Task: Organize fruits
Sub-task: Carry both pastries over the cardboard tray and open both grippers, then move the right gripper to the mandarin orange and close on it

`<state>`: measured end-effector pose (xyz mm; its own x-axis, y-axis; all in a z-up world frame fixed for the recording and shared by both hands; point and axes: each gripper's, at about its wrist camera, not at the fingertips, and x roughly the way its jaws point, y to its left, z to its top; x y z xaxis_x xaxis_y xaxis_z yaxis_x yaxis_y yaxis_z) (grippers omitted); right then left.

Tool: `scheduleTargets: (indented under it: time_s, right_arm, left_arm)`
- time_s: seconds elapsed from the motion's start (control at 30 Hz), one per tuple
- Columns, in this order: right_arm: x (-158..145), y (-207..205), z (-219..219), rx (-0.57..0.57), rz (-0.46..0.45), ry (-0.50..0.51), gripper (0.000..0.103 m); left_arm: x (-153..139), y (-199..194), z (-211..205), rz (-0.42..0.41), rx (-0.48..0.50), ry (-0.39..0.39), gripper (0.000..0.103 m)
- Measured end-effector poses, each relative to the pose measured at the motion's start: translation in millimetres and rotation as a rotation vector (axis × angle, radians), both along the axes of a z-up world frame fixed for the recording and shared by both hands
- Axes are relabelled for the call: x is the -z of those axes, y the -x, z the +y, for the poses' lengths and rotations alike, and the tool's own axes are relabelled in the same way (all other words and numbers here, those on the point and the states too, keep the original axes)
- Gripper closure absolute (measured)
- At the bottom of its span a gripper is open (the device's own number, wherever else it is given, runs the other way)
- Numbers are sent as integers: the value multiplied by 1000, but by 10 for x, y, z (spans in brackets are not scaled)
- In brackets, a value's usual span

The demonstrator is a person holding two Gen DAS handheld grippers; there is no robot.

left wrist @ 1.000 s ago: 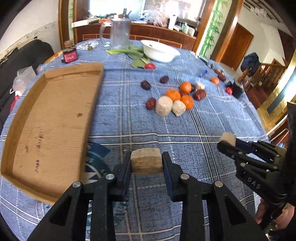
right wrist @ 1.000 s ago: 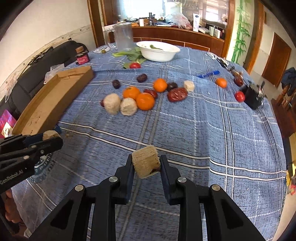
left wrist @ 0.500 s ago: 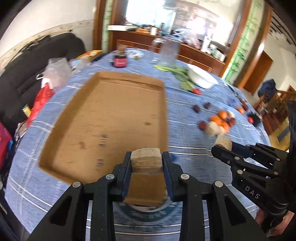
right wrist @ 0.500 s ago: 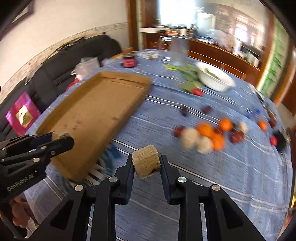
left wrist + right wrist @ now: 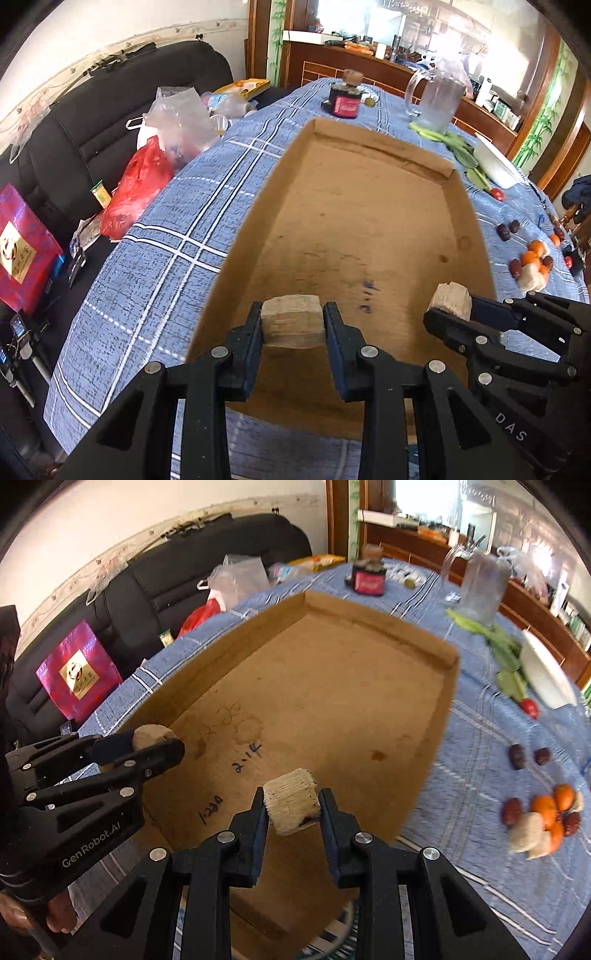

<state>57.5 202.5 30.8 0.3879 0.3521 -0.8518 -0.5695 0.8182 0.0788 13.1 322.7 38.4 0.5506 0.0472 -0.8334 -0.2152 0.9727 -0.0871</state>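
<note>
My left gripper point(image 5: 291, 325) is shut on a pale fibrous chunk point(image 5: 291, 325) above the near end of an empty cardboard tray point(image 5: 369, 229). My right gripper point(image 5: 291, 810) is shut on a similar pale chunk point(image 5: 291, 805) over the same tray point(image 5: 314, 686). Each gripper shows in the other's view: the right one point(image 5: 448, 308) to the right, the left one point(image 5: 155, 740) to the left. A pile of oranges, red dates and pale chunks point(image 5: 543, 823) lies on the blue checked cloth to the right of the tray; it also shows in the left wrist view point(image 5: 532, 264).
A dark jar point(image 5: 345, 101), a clear pitcher point(image 5: 437, 99), green leaves point(image 5: 506, 650) and a white bowl point(image 5: 546, 679) stand beyond the tray. A black sofa point(image 5: 110, 122) with plastic bags point(image 5: 173, 122) and a red gift bag point(image 5: 79, 672) lies left of the table.
Both grippers have swung left with their chunks, from over the fruit pile to over the cardboard tray. The tray now fills the middle of both views.
</note>
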Motion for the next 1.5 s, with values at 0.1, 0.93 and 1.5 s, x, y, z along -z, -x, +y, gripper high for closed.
scheduleTargets:
  time_s: [0.1, 0.93, 1.5]
  right_arm:
    - [77, -30, 75, 1, 15, 16, 74]
    - [-228, 312, -395, 19, -35, -11, 53]
    - [-74, 148, -2324, 311, -12, -21, 53]
  left_arm:
    - [40, -12, 25, 7, 9, -22, 72]
    - [-219, 310, -276, -47, -81, -150, 35]
    - [-307, 12, -1778, -52, 160, -151, 31]
